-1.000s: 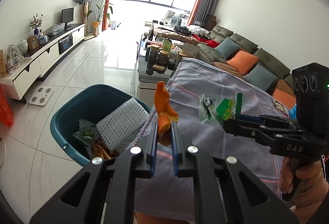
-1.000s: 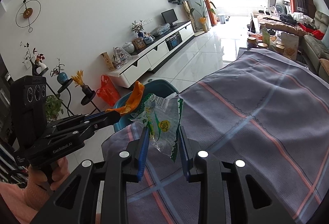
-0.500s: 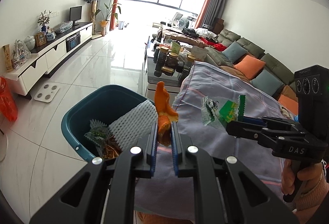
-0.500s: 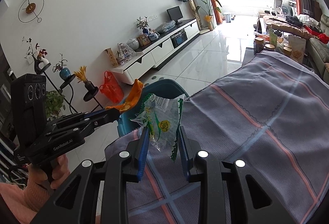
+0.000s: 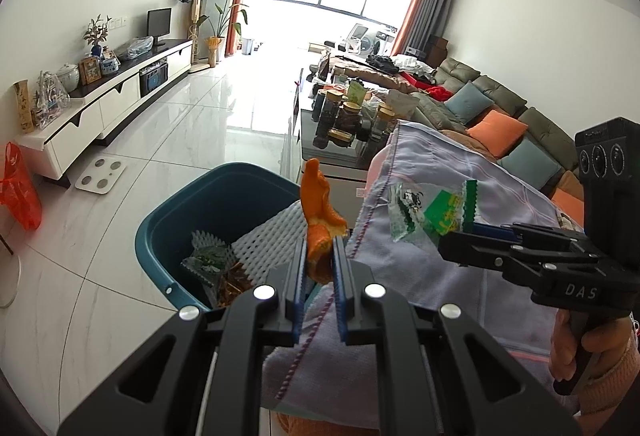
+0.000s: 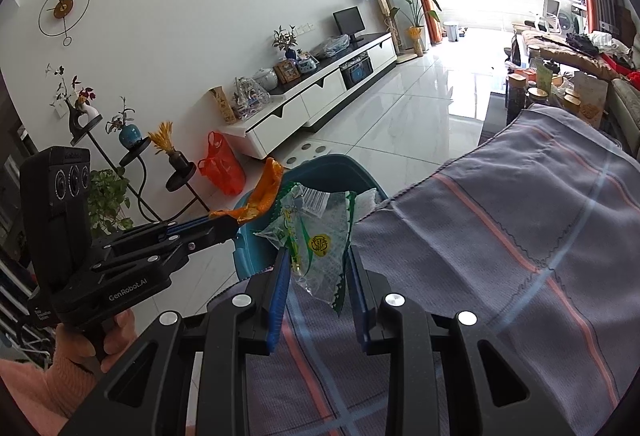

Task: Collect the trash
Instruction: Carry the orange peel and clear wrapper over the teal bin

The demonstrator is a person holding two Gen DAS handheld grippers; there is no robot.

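Note:
My left gripper (image 5: 319, 252) is shut on an orange peel (image 5: 318, 208) and holds it at the table's edge, beside the teal trash bin (image 5: 168, 220) on the floor. The peel also shows in the right wrist view (image 6: 262, 196). My right gripper (image 6: 318, 256) is shut on a clear green-printed wrapper (image 6: 320, 232) above the grey striped tablecloth (image 6: 520, 256). In the left wrist view that wrapper (image 5: 432, 210) hangs right of the peel, over the cloth. The bin holds white foam netting (image 5: 272, 240) and other wrappers.
A white TV cabinet (image 5: 100, 108) runs along the left wall, with a red plastic bag (image 5: 18, 192) and a scale (image 5: 100, 176) on the floor. A coffee table with jars (image 5: 344, 124) and a sofa (image 5: 500, 120) lie beyond the cloth.
Both grippers have moved left toward the bin with their trash still held. The bin now sits more central in the left wrist view.

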